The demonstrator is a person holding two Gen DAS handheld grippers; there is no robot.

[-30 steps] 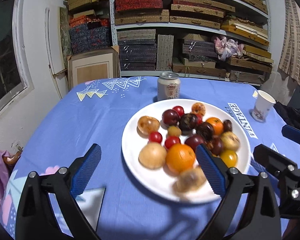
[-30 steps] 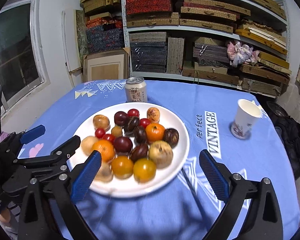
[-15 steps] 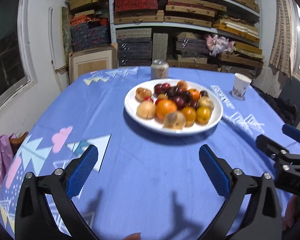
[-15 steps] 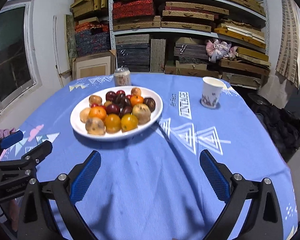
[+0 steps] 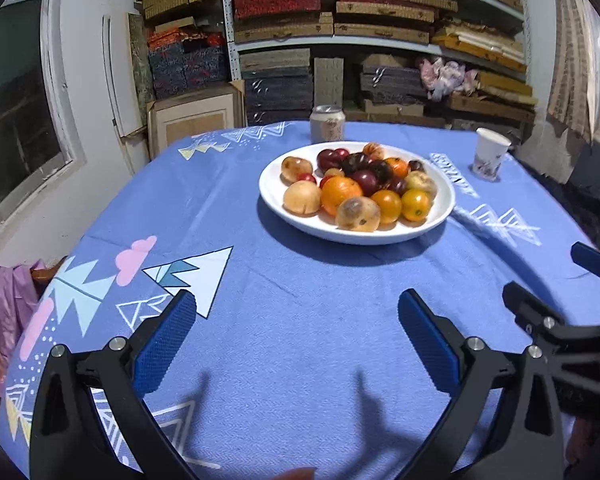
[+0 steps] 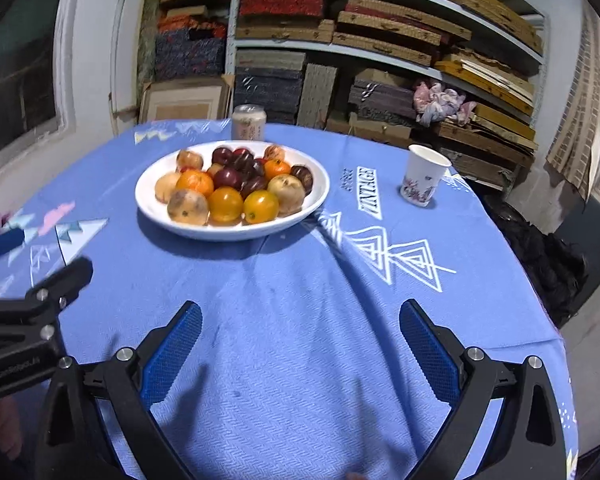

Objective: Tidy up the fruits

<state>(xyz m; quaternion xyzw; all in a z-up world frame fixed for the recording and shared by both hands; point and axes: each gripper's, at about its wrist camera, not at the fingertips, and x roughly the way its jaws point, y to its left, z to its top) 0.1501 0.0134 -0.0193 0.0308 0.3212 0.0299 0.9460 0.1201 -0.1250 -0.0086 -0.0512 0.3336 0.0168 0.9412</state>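
A white plate (image 5: pixel 440 216) (image 6: pixel 320 196) sits on the blue tablecloth, piled with several fruits: oranges (image 5: pixel 341 194) (image 6: pixel 225 204), dark plums (image 5: pixel 366 182) (image 6: pixel 227 178), pale spotted fruits (image 5: pixel 358 219) (image 6: pixel 188 212) and small red ones. My left gripper (image 5: pixel 296 312) is open and empty, well short of the plate near the table's front. My right gripper (image 6: pixel 300 316) is open and empty, also near the front edge, to the right of the left one. Each gripper shows in the other's view, the right one in the left wrist view (image 5: pixel 560 312) and the left one in the right wrist view (image 6: pixel 28 280).
A drink can (image 5: pixel 327 124) (image 6: pixel 248 122) stands just behind the plate. A paper cup (image 5: pixel 490 154) (image 6: pixel 422 180) stands to the plate's right. Shelves of boxes (image 5: pixel 380 40) fill the back wall. A window (image 5: pixel 16 112) is at left. Dark cloth (image 6: pixel 540 248) lies off the table's right edge.
Both grippers have pulled back from over the plate toward the table's front edge. The plate now lies farther ahead. Both stay open and empty.
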